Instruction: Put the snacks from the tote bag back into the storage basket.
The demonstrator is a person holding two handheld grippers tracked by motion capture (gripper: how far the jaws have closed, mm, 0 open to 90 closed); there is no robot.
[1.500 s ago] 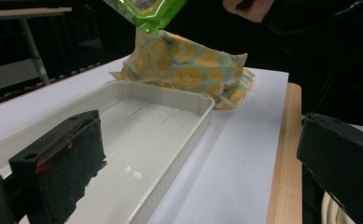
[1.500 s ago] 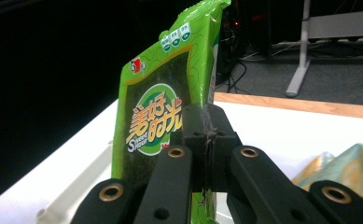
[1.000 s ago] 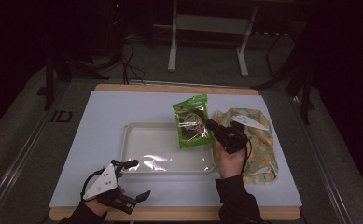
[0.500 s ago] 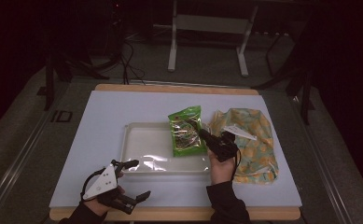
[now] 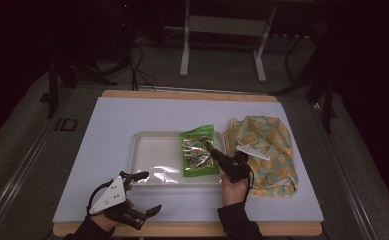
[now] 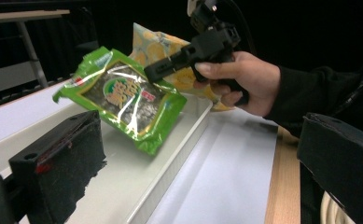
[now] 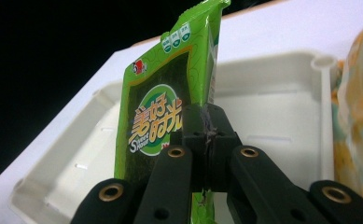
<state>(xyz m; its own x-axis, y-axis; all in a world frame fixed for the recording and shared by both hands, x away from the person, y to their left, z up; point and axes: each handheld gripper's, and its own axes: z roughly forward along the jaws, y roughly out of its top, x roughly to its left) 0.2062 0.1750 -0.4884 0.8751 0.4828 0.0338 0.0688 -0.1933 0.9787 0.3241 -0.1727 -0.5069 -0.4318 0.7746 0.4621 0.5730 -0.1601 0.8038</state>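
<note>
On the white-covered table [image 5: 132, 120] in a dark room, right hand-held gripper [image 5: 216, 154] pinches a green packet [image 5: 198, 150]; left hand-held gripper [image 5: 144, 192] gapes wide.

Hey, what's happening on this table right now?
A person works with a handheld tool in each hand. The right tool is clamped on the edge of a shiny green snack packet, holding it tilted over the right end of a white plastic tray. The left tool sits open near the table's front edge, gripping nothing. A yellow and teal patterned cloth bag lies right of the tray.
</note>
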